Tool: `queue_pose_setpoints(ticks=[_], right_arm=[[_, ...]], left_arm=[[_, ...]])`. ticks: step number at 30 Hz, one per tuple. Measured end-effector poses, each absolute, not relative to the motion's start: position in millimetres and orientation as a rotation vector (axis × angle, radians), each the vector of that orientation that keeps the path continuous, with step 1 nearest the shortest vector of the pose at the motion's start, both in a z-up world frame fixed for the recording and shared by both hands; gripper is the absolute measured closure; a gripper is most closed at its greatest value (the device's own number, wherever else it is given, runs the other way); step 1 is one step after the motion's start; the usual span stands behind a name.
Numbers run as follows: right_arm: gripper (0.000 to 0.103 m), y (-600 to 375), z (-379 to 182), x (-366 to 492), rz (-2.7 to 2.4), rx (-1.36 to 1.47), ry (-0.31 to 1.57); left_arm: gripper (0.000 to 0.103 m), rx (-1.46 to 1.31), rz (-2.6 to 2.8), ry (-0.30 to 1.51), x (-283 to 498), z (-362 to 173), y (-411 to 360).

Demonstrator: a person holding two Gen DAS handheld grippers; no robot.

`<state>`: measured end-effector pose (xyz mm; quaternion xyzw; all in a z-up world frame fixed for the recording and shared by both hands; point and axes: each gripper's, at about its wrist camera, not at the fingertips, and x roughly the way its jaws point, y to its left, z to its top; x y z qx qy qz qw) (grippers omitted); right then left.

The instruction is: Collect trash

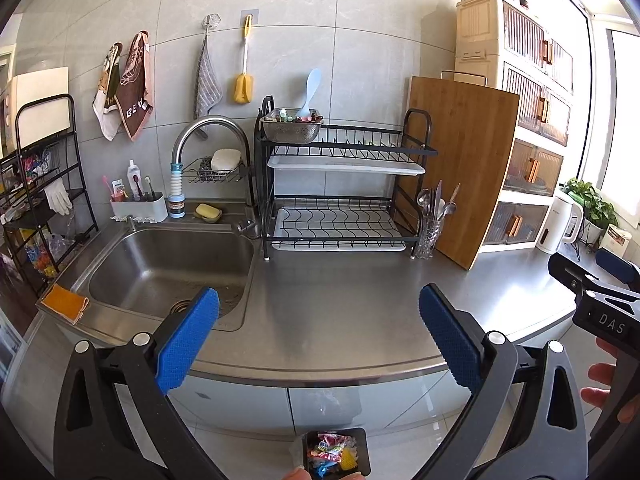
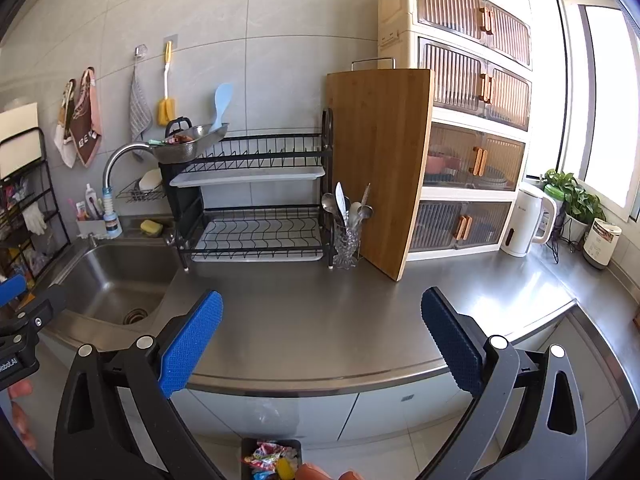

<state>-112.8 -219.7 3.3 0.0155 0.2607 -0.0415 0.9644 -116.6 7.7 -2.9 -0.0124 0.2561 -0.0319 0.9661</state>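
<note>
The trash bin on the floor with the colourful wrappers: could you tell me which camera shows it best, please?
The left wrist view shows the trash bin best: its black rim and most of the colourful wrappers are in frame below the counter edge. In the right wrist view the bin sits at the bottom edge, cut off and partly hidden by fingertips.

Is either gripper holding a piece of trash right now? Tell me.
No: the left gripper and the right gripper are both open and empty above the steel counter.
</note>
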Motion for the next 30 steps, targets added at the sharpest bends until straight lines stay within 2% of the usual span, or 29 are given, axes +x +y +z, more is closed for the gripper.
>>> queue_pose_setpoints(ticks=[30], right_arm=[[0.003,-216.3,7.2,-106.6,-0.081,0.030,0.529]], left_arm=[[0.008,-0.035,-0.053,0.518,-108.5,-3.0,11.2]])
